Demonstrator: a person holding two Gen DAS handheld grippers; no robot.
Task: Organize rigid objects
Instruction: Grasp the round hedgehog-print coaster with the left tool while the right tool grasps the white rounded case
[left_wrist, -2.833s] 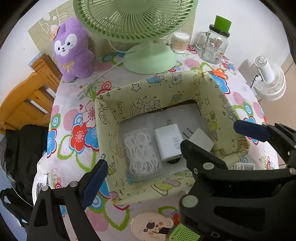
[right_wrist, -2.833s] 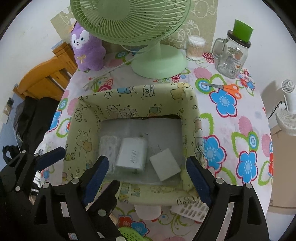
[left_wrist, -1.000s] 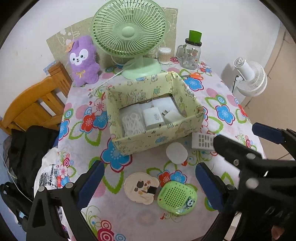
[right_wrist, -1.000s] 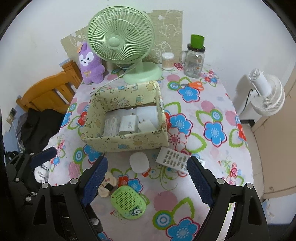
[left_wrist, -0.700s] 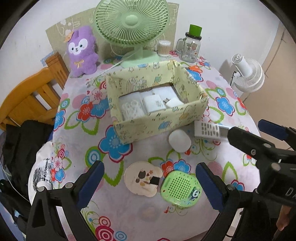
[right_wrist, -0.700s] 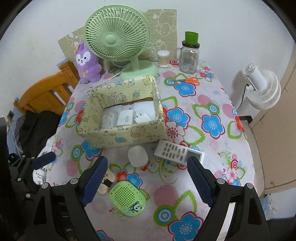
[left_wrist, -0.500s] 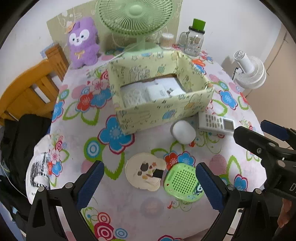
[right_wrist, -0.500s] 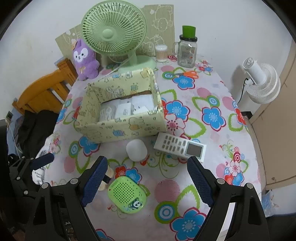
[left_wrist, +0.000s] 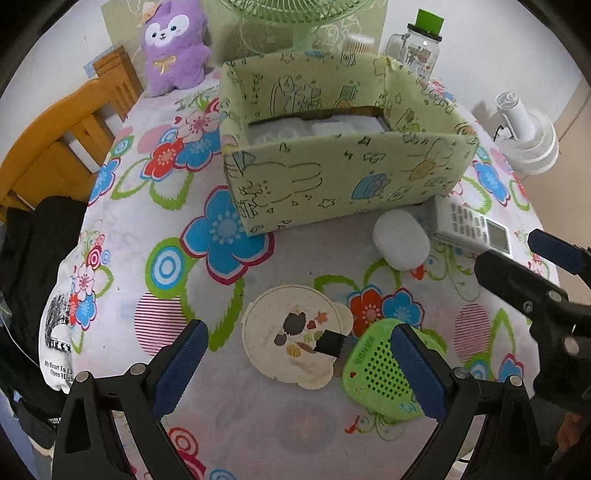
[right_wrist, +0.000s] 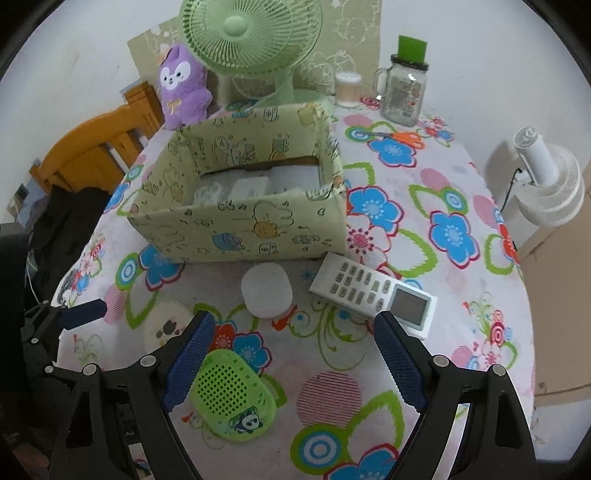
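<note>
Both the left gripper (left_wrist: 299, 363) and right gripper (right_wrist: 291, 352) gape empty. A perforated green case (right_wrist: 231, 400) lies low in frame; the patterned box (right_wrist: 243, 229) hides its blurry white contents.

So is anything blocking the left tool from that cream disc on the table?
Nothing visible does. The left tool is open with the disc bare between its fingers; the green case only touches the disc's right edge.

I see a pale-green cartoon-print box (right_wrist: 240, 225), a white remote (right_wrist: 373, 293), a lime perforated case (right_wrist: 231, 397), a white puck (right_wrist: 266, 290) and blue-padded tongs (right_wrist: 291, 363) over my flower-patterned bench (right_wrist: 424, 229).
</note>
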